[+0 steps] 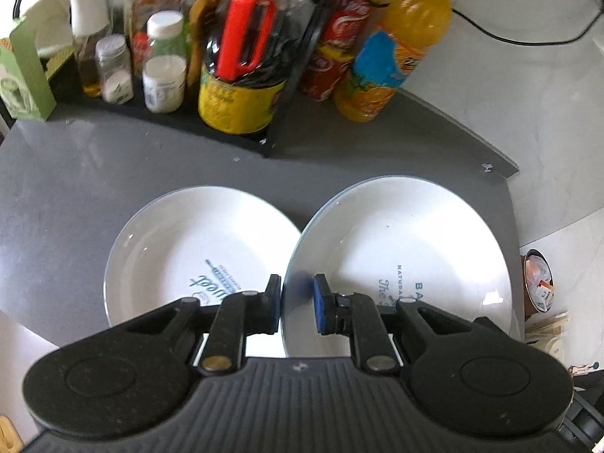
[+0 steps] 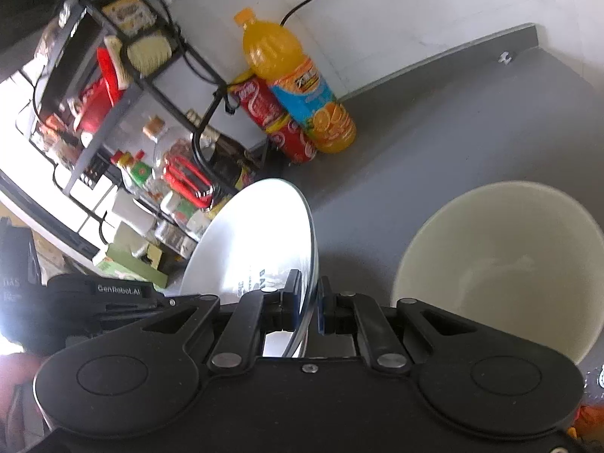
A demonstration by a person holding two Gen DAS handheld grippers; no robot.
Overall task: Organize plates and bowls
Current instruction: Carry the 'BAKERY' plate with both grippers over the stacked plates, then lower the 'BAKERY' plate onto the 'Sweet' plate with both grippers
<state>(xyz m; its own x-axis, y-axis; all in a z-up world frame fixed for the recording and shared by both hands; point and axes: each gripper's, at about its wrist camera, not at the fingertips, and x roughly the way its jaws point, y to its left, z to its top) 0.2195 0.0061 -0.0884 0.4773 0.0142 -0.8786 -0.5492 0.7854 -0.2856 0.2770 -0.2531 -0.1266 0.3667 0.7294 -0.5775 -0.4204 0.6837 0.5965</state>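
Grey countertop (image 1: 75,188) runs along a pale wall, with a black rack of jars and bottles (image 1: 170,113) at the far left and an orange drink bottle (image 1: 400,49) beside two red cola bottles (image 1: 339,49) in the far corner.

Two white deep plates are in the near part of the counter. The plain-lying plate (image 1: 204,249) is on the left. The plate with blue lettering (image 1: 415,234) is just right of it, and its left rim seems to pass over the edge of the first one.

The right gripper (image 2: 307,309) is pinching the near rim of what looks like that same lettered plate (image 2: 256,234), which stands tilted on its edge, clear of the counter. The left gripper (image 1: 298,302) has its narrow jaws on both sides of this plate's left rim, but I cannot tell whether the pads really press on it.

A cream bowl (image 2: 502,264) sits on the counter to the right, apart from the plate.

I judge the plate to be glazed ceramic: stiff, rather heavy for a rim grip, smooth and slippery, and easy to chip. The best hold is deep over the rim, where the wall slopes, with the pads flat on both faces. Held at one point it may swing, so it should be lowered slowly and flat onto the other plate.
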